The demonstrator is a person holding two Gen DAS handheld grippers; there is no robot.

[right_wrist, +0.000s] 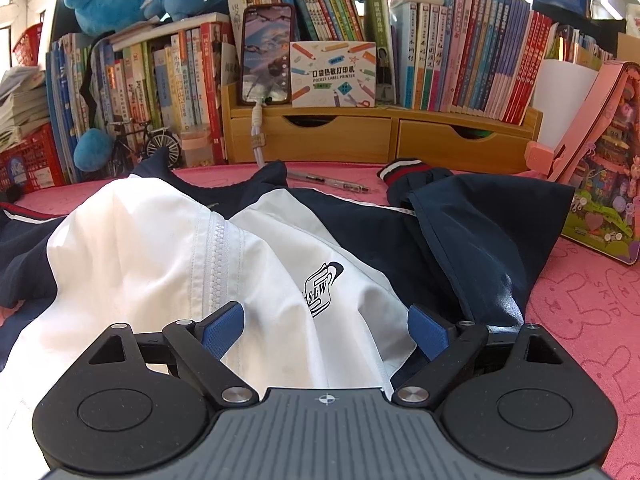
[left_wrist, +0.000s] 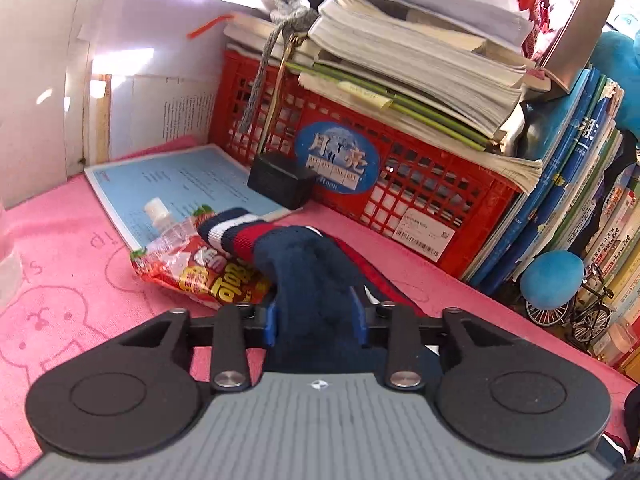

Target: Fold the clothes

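Note:
A navy and white zip jacket [right_wrist: 160, 240] lies spread on the pink cloth [right_wrist: 580, 312], its white front and small printed logo [right_wrist: 320, 288] facing up. My right gripper [right_wrist: 326, 332] hangs open just over that white front, with its blue pads [right_wrist: 222, 332] set wide apart and the fabric bulging between them. My left gripper [left_wrist: 316, 320] is shut on the jacket's navy sleeve [left_wrist: 304, 264], which bunches up between the pads. The sleeve's striped cuff [left_wrist: 232, 228] points away toward the red crate. The other sleeve's cuff [right_wrist: 404, 172] lies at the far right.
A red crate [left_wrist: 400, 184] under stacked books stands close ahead of the left gripper, with a black box [left_wrist: 280, 184], a blue sheet [left_wrist: 180, 184] and a snack pouch [left_wrist: 200, 276]. A pen [right_wrist: 332, 182], a wooden book rack [right_wrist: 360, 136] and a pink case [right_wrist: 600, 160] border the jacket.

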